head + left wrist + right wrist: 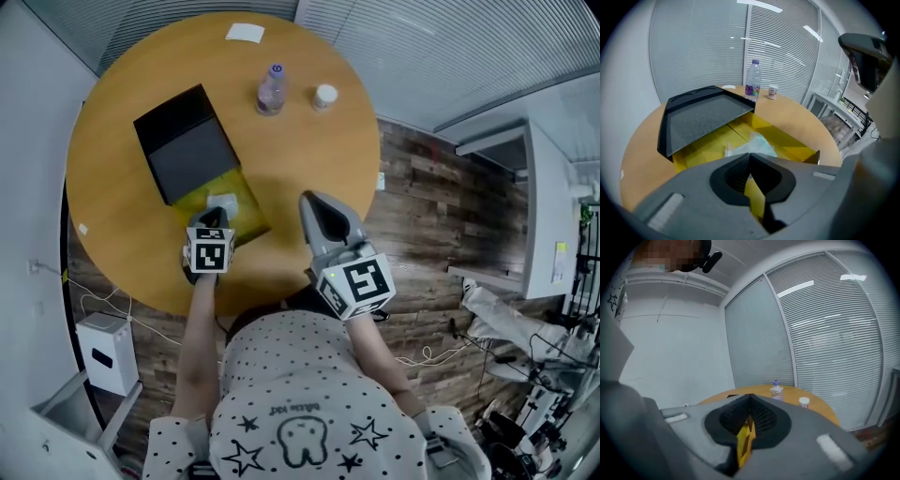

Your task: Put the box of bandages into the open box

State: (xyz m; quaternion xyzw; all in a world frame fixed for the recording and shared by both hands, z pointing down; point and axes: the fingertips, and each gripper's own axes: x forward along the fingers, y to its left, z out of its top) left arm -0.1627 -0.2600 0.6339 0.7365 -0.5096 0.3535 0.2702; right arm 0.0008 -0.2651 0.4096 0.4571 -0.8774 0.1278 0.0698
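The box of bandages (223,202) is seen lying inside the yellow-lined open box (251,214) on the bench (309,150). It is judged light and crushable, best taken across its short sides. The left tool (215,217) and right tool (314,202) are pressed together, empty.

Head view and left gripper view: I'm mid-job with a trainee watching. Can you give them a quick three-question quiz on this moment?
1. True or false: the pale box of bandages lies inside the open yellow-lined box with the black lid.
2. What stands beside the clear plastic bottle with the purple cap on the round wooden table? A: a small white jar. B: a red mug. C: a metal spoon.
3. Fill in: the jaws of the left gripper, at the box's near edge, are ____.

Key: 1 true; 2 A; 3 shut.
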